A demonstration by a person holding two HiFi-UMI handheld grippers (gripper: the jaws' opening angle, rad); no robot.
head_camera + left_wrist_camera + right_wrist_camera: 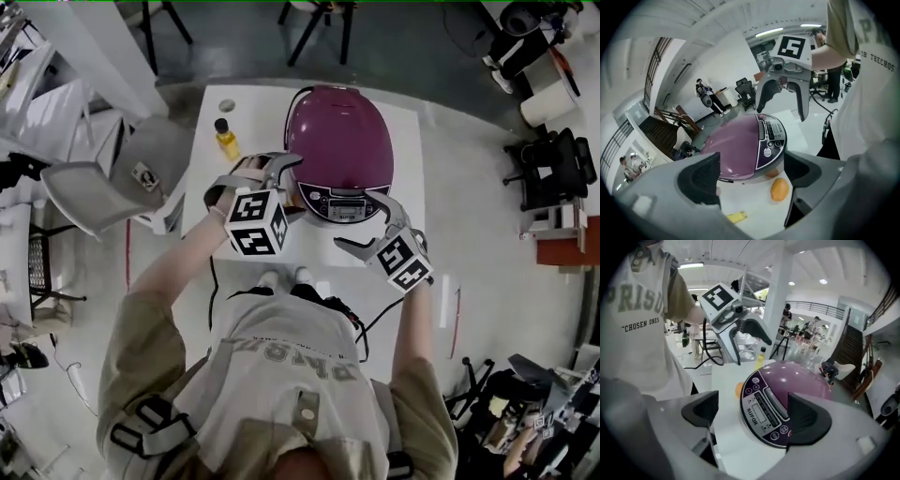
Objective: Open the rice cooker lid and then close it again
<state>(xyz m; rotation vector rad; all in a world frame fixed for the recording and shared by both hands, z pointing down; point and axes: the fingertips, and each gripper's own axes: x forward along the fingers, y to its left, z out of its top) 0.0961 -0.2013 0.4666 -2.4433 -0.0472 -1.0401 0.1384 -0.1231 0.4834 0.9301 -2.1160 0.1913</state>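
Approach: left gripper (286,181) and right gripper (369,225), jaws spread wide and empty, flank the closed rice cooker (337,131); next, probably unlatch its lid.

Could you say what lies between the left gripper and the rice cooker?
A small orange object on the table, by the rice cooker; the left gripper view shows it.

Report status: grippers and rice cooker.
Both open and empty: left gripper, right gripper. Lid of rice cooker shut, untouched. Small orange object on table by its base.
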